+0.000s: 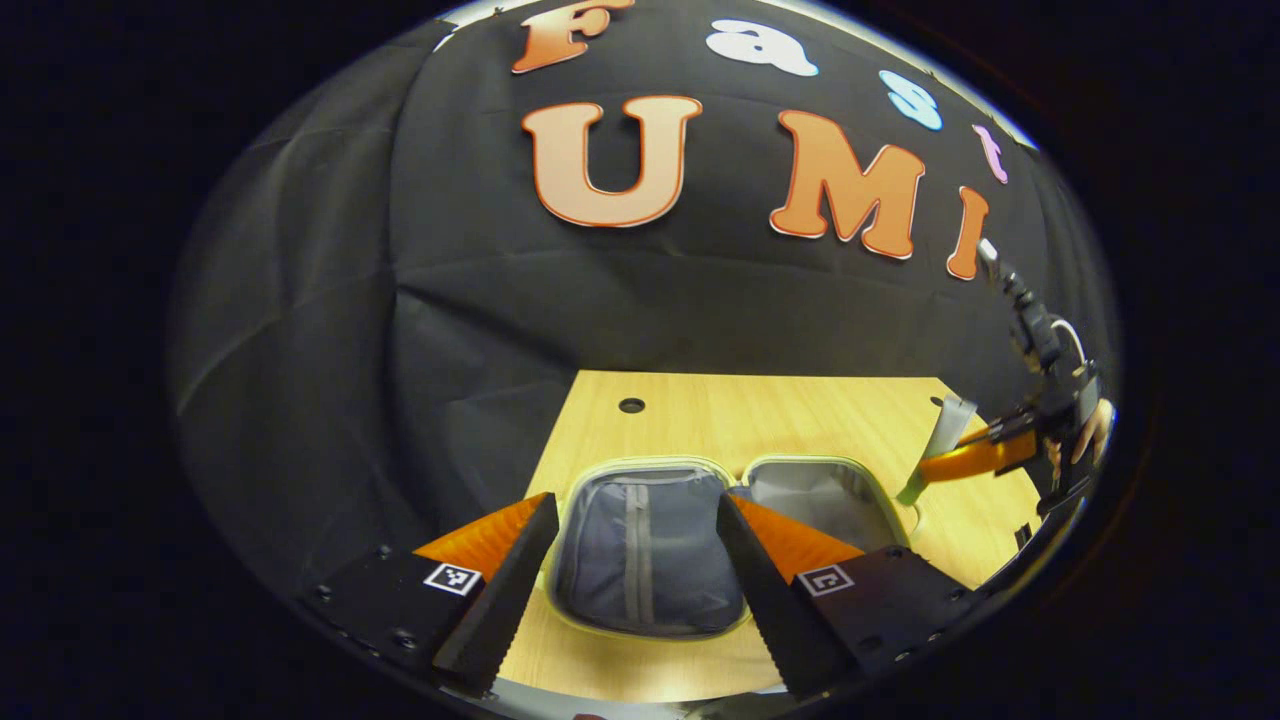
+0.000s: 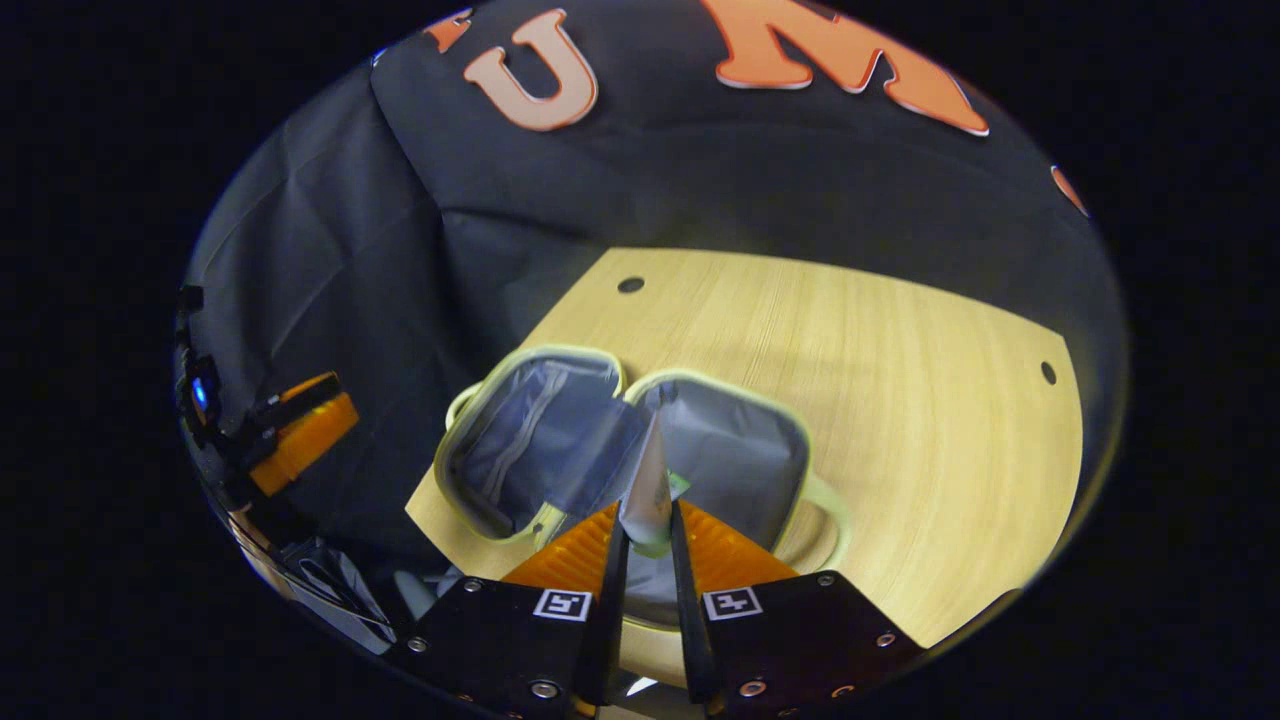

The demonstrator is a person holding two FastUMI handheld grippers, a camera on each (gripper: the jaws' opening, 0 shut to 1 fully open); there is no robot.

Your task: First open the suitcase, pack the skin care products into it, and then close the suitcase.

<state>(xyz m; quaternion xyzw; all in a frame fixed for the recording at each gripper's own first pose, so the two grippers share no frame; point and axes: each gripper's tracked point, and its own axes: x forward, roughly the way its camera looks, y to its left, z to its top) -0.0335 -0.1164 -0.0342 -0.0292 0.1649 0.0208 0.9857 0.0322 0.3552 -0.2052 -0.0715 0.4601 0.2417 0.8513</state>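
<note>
Lying open on the table (image 2: 900, 400), the suitcase (image 2: 560, 440) shows both grey halves. Right gripper (image 2: 648, 530) pinches a tube (image 2: 648, 490) above the right half. Left gripper (image 1: 635, 590) hangs wide, empty, over the left half.

We read no words, numbers or brand names on any item. The only signs are square black-and-white coded markers (image 1: 452, 578): two on the left gripper (image 1: 635, 500) at 7 and 5 o'clock, two on the right gripper (image 2: 648, 515) near 6 o'clock.
</note>
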